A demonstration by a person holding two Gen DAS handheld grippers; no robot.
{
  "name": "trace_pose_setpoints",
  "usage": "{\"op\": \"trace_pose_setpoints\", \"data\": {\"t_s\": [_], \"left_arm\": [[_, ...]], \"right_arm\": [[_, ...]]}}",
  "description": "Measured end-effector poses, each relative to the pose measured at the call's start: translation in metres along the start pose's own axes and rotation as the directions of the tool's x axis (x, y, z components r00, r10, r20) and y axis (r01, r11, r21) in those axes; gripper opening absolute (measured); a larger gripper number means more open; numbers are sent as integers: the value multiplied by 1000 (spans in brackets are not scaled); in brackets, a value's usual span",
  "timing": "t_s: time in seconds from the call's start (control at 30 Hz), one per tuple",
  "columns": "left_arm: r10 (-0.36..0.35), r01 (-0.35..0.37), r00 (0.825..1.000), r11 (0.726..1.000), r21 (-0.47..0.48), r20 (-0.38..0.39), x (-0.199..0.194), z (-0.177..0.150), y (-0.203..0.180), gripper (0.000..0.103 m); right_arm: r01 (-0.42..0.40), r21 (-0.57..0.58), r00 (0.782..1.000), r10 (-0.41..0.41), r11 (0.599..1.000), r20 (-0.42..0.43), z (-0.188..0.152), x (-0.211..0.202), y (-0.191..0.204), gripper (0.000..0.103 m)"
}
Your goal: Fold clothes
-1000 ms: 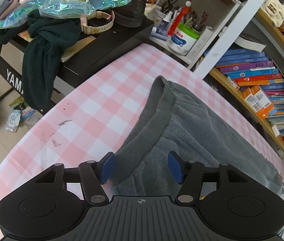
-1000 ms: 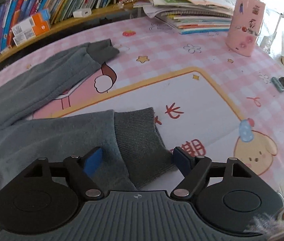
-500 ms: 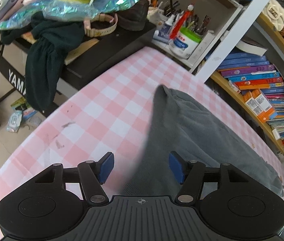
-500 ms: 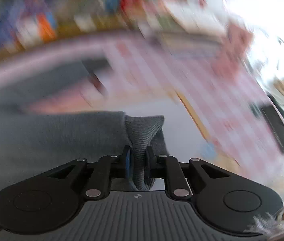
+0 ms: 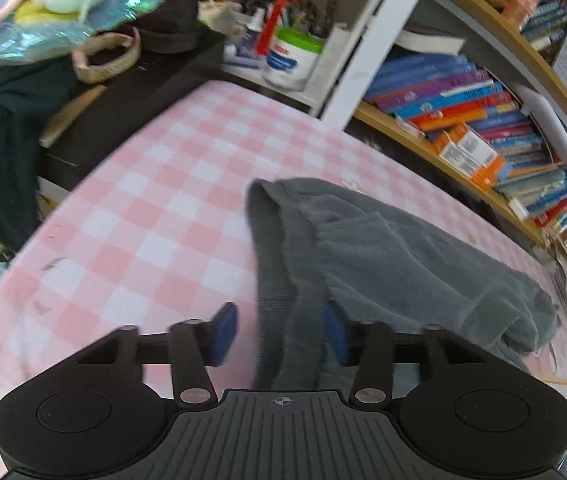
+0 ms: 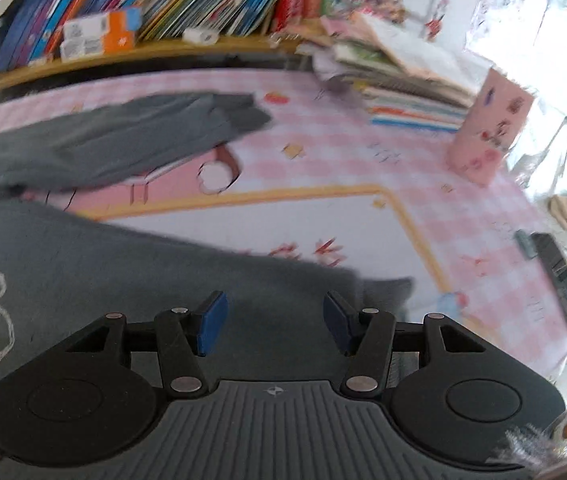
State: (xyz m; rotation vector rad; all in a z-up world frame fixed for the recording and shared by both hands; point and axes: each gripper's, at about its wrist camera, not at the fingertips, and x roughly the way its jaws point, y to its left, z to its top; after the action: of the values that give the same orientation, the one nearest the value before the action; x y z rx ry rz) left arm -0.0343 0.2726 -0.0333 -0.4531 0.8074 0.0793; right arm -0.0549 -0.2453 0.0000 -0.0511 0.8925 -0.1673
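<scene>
While the left gripper (image 5: pixel 281 334) closes its jaws, a ribbed edge of the grey sweater (image 5: pixel 383 248) stands between the blue pads, not yet clamped. Pink checked tablecloth (image 5: pixel 143 216) lies bare to its left as far as the table edge; a bookshelf (image 5: pixel 463 120) runs close behind. From the right wrist, the right gripper (image 6: pixel 275 326) is opening its jaws over the sweater's (image 6: pixel 143 276) flat cloth, gripping nothing. A pink cup (image 6: pixel 487 132) and stacked books (image 6: pixel 395 92) stand well beyond.
</scene>
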Motion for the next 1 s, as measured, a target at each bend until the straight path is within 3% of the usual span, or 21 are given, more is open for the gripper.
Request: {"op": "trace_pose_setpoints", "data": {"t_s": [0.17, 0.3, 0.33, 0.37, 0.43, 0.5, 0.57, 0.6, 0.67, 0.73, 0.8, 0.83, 0.93, 1.0], "left_arm": [[-3, 3, 1000, 998, 68, -9, 14, 2, -14, 38], [1, 1, 1000, 994, 112, -18, 23, 4, -21, 36], [1, 1, 1000, 993, 119, -21, 24, 4, -22, 25], [2, 2, 1000, 992, 125, -25, 26, 4, -23, 22], [-12, 16, 1000, 987, 163, -26, 26, 4, -28, 1], [-60, 59, 998, 977, 206, -1, 14, 4, -35, 1], [-101, 87, 992, 980, 180, 70, -6, 11, -33, 1], [-116, 102, 986, 988, 117, 124, -18, 16, -25, 1], [-75, 70, 990, 997, 39, 118, -16, 21, -4, 1], [-30, 33, 994, 999, -34, 102, -11, 26, 18, 1], [29, -30, 999, 999, -45, -24, 18, 21, 36, 5], [37, -39, 998, 998, -47, -42, 26, 16, 41, 10], [9, -9, 1000, 994, -112, 5, 19, 13, 49, 11], [29, -22, 998, 990, -141, 50, 8, 12, 50, 12]], "right_arm": [[-41, 16, 996, 42, 999, -80, -11, 14, 7, 51], [-58, 46, 995, 62, 997, -77, -17, 14, 7, 54], [-59, 46, 995, 62, 997, -80, -17, 14, 7, 55], [-59, 46, 995, 63, 997, -82, -16, 15, 6, 57], [-60, 47, 994, 64, 997, -86, -16, 16, 5, 59], [-58, 55, 994, 63, 997, -88, -16, 17, 4, 62], [-55, 61, 994, 61, 997, -95, -16, 17, 5, 65], [-52, 58, 993, 58, 997, -103, -15, 18, 5, 68], [-61, 44, 990, 66, 997, -121, -15, 18, 9, 76], [-128, 25, 982, 130, 991, -139, -16, 17, 16, 83], [-162, -19, 978, 158, 987, -134, -19, 15, 28, 88], [-165, -35, 979, 159, 986, -127, -20, 14, 32, 88], [-165, -47, 979, 157, 985, -134, -17, 14, 35, 90], [-168, -37, 977, 161, 985, -136, -18, 15, 34, 91]]}}
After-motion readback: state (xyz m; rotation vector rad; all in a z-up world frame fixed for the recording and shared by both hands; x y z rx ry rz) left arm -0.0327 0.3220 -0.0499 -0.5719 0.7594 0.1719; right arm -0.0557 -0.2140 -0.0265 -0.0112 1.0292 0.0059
